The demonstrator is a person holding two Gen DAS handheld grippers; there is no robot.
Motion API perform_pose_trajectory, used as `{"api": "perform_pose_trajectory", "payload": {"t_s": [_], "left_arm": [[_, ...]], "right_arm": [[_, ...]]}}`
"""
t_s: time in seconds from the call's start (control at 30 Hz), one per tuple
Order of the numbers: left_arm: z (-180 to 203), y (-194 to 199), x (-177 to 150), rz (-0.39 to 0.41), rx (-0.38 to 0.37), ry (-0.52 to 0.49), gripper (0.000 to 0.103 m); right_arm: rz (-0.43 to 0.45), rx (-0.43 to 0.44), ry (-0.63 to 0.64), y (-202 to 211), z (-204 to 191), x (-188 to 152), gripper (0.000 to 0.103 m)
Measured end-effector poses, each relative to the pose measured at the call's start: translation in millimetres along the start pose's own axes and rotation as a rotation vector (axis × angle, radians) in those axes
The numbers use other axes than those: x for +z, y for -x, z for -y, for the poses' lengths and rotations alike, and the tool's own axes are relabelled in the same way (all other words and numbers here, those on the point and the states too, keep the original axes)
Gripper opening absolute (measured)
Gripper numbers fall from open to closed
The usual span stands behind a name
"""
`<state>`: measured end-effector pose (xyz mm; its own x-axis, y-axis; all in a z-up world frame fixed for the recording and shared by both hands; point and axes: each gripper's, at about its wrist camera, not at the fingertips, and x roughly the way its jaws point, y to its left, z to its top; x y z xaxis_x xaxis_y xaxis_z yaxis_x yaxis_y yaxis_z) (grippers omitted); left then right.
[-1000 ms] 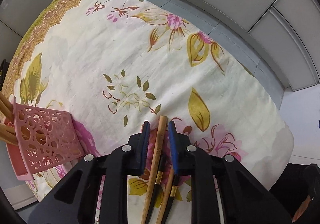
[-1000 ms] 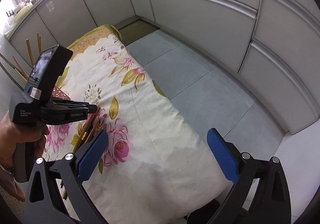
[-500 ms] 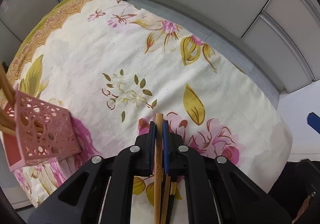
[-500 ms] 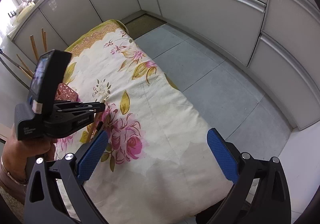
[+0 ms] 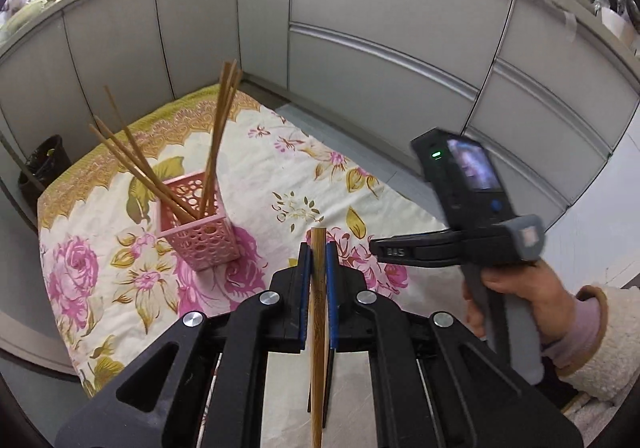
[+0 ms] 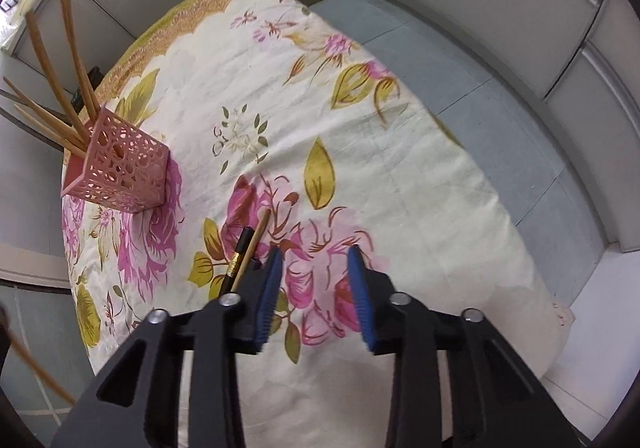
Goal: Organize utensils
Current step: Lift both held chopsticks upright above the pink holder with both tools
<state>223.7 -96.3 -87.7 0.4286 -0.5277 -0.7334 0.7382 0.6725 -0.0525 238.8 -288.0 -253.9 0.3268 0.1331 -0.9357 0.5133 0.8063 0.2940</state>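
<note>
Bamboo chopstick [image 5: 319, 288], light brown, one piece: clamped between the blue pads [image 5: 305, 288] of the left gripper [image 5: 318, 252], its blunt end standing just past the pad tips and its shaft running back along the gripper towards the camera; jaws closed tight on it. Pink plastic holder [image 5: 202, 240], square, pierced with round holes: stands upright on the cloth, left of and beyond the left gripper, holding several bamboo chopsticks [image 5: 218, 144] that lean out at different angles. Floral tablecloth [image 5: 280, 168], cream with pink roses, olive leaves and a gold scalloped border at the far end: covers the table. Right gripper [image 6: 314, 254], black with blue pads: jaws spread partway open with nothing between them, hovering above a pink rose near the table's near edge. Black chopstick [image 6: 238, 256] with a gold band, and a light bamboo chopstick [image 6: 256, 238] beside it: both lie on the cloth just left of the right gripper's left finger, their near ends hidden behind it. Right hand [image 5: 516, 288], in a cream fleece sleeve: grips the right gripper's handle, to the right in the left wrist view. Grey panel walls [image 5: 380, 48]: enclose the table on the far side.
</note>
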Motion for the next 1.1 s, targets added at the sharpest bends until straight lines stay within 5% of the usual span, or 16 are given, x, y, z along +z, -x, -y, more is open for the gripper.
{"api": "perform_pose_trajectory", "payload": {"t_s": [0.3,1.1], "left_arm": [[-15,61,-7,0.163,-0.002,0.043,0.007],[-38,82,-16,0.219,-0.002,0.095,0.007]], "right_arm": [[-0.080,-0.043,-0.067,-29,-25,23,0.007],[-0.057,-0.133,-0.021,-46,-61,26,0.012]]}}
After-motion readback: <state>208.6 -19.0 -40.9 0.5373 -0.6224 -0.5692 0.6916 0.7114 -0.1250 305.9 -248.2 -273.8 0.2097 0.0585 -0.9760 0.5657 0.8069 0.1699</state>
